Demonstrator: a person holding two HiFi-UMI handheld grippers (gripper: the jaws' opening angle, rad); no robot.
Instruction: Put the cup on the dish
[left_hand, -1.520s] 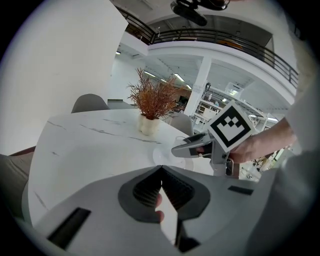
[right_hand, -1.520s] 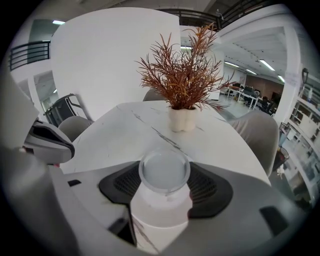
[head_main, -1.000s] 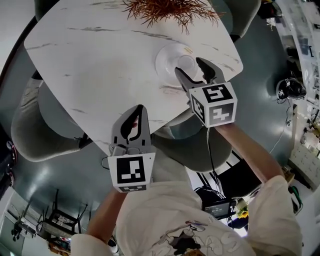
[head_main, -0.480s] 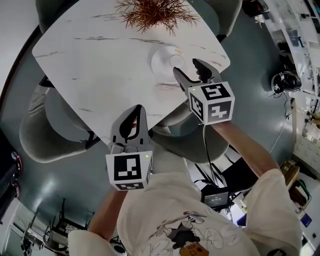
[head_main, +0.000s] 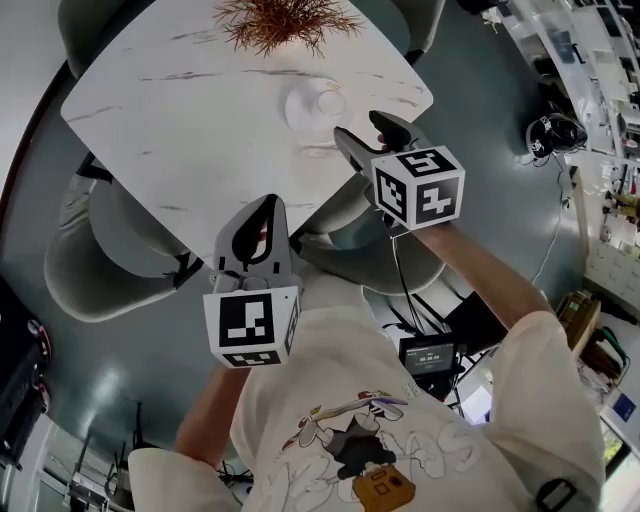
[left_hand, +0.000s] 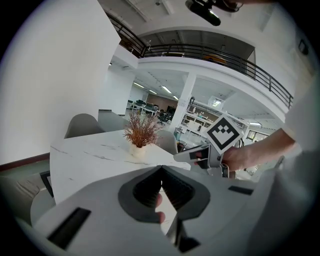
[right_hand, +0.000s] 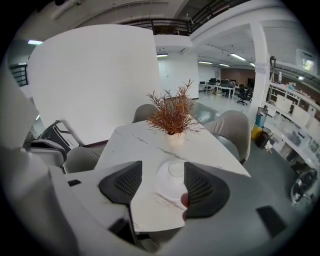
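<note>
Marble table (head_main: 180, 110) carries cup (head_main: 330, 100) on dish (head_main: 297, 112) near its edge.

Head view: high above the person, facing steeply down, takes in the whole marble table (head_main: 170, 110) from far off. Left gripper view sits low behind its jaws, back from the table edge, facing across the top. Right gripper view is raised, looking down toward the dish (right_hand: 165, 187). All three share the tabletop and potted plant (head_main: 280, 22).
</note>
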